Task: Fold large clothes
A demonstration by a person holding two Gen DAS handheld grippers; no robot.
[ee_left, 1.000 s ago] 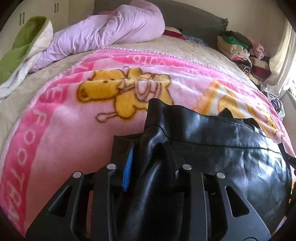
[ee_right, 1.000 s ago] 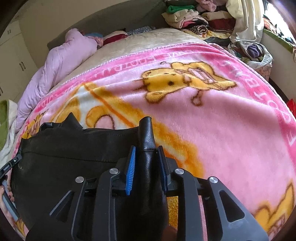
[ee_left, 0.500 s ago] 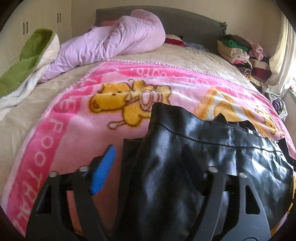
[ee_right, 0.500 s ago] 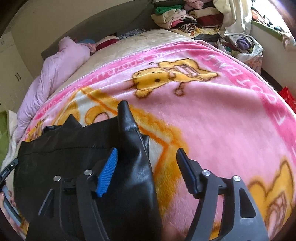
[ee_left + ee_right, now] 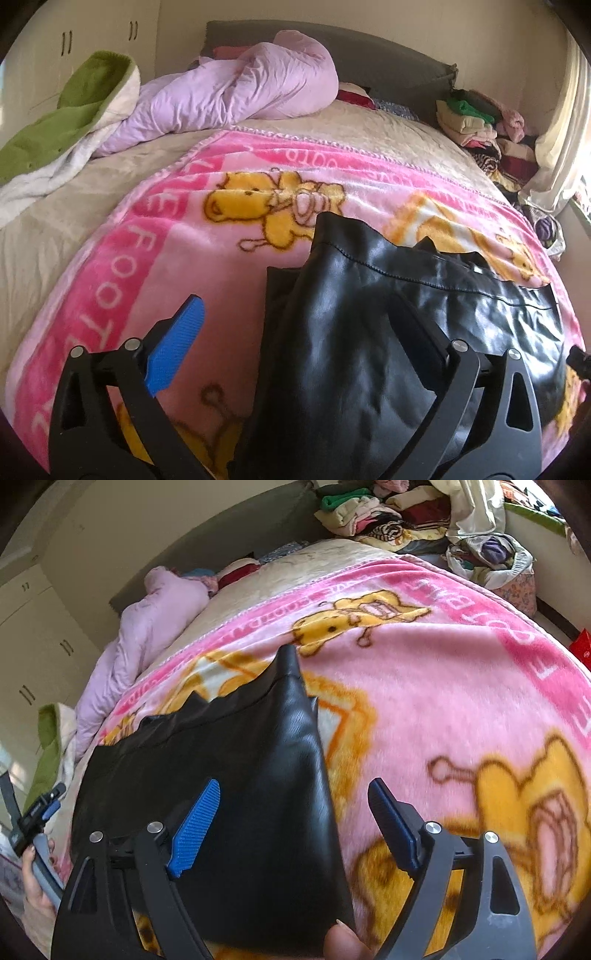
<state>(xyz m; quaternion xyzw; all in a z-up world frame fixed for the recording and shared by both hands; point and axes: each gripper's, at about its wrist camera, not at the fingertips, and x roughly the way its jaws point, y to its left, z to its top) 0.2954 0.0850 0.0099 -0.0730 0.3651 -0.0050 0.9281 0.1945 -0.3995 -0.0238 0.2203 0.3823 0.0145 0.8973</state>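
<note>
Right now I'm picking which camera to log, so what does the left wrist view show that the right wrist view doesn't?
Only the left wrist view shows the whole green and white blanket. Only the right wrist view shows the red item by the wall and the hand holding the left gripper. Both show the black leather garment on the pink blanket, the lilac duvet, the clothes pile, and open jaws.
</note>
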